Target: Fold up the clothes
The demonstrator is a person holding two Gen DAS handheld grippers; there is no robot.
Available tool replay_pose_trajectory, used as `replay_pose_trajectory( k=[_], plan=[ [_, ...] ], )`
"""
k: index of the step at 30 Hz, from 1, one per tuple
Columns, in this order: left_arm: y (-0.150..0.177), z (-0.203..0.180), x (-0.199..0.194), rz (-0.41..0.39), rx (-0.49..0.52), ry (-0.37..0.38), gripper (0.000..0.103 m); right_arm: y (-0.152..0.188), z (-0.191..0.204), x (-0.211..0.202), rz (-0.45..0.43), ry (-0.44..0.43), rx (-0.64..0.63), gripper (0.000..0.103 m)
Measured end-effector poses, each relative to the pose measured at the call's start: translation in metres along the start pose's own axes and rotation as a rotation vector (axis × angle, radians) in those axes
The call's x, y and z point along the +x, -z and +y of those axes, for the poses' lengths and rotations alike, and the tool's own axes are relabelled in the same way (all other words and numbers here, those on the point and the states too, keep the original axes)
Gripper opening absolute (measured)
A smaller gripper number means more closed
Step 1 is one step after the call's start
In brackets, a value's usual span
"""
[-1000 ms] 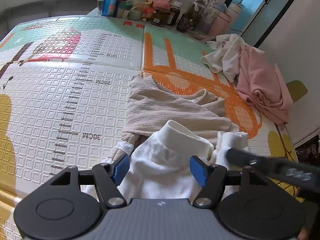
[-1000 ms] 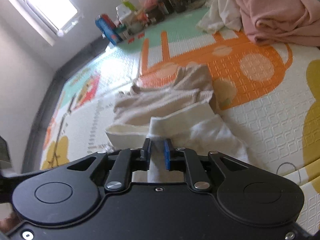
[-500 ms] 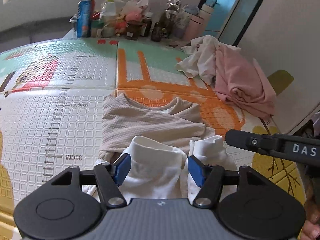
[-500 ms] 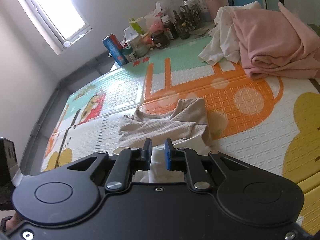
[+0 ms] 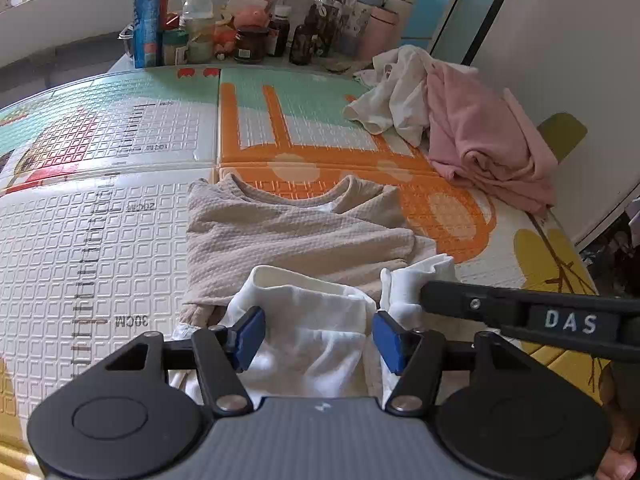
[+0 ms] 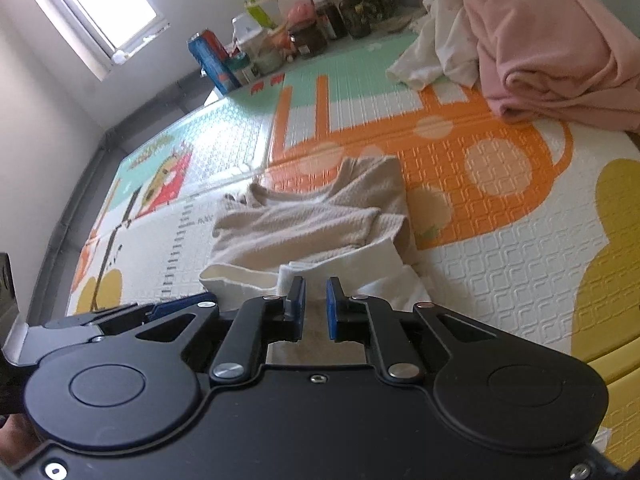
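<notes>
Left wrist view showed the left gripper (image 5: 318, 336) tipped down over the near end of a beige top (image 5: 296, 236) that lay spread on the play mat (image 5: 100, 240), its neckline toward the far side. A white cuffed fold of the top, the white hem (image 5: 312, 312), stood up between the blue pads. The jaws had just been closing and stood about half open; the left pad sat against the cloth's edge and the right pad close beside it, though whether they pressed it I could not tell, so this read as a grip being taken rather than one made. From the right side the right gripper (image 5: 436, 294) reached in level with it, its tip buried in a second bunch of white fabric just beside the first. In the right wrist view that right gripper (image 6: 316, 308) had also just been closing, its pads standing a narrow slot apart with white cloth between them, which I judged a pinch on the thin fabric. Taking the near edge at two points side by side probably served to lift it evenly and carry it toward the neckline for a fold. A pink garment (image 5: 488, 152) and a white garment (image 5: 400, 92) lay heaped at the mat's far right corner, well apart, likely waiting their turn. Bottles and jars (image 5: 256, 36) crowded the far edge, clear of the work.
</notes>
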State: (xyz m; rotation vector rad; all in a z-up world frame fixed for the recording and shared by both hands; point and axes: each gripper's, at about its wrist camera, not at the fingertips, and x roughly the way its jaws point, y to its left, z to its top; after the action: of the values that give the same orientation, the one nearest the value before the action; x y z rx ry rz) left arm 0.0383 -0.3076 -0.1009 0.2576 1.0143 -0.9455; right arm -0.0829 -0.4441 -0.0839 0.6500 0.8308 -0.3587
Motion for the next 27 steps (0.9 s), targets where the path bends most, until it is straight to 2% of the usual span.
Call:
replay_pose_trajectory(
  k=[9,13,17,24,27],
  plan=[
    [-0.006,0.009,0.017,0.025,-0.054,-0.052,0.056,-0.007,0.003,0.029,0.041,0.042,-0.033,0.010],
    [-0.007,0.013,0.021,0.030,-0.085,-0.073,0.052,-0.005,0.005,0.040,0.059,0.057,-0.057,0.010],
    [-0.007,0.016,0.026,0.041,-0.112,-0.076,0.051,0.001,0.003,0.055,0.090,0.095,-0.085,0.006],
    [-0.012,0.023,0.032,0.067,-0.169,-0.068,0.050,0.004,-0.001,0.062,0.122,0.099,-0.096,0.005],
    [-0.013,0.023,0.031,0.070,-0.184,-0.065,0.050,0.000,-0.004,0.059,0.128,0.085,-0.049,0.005]
  ],
)
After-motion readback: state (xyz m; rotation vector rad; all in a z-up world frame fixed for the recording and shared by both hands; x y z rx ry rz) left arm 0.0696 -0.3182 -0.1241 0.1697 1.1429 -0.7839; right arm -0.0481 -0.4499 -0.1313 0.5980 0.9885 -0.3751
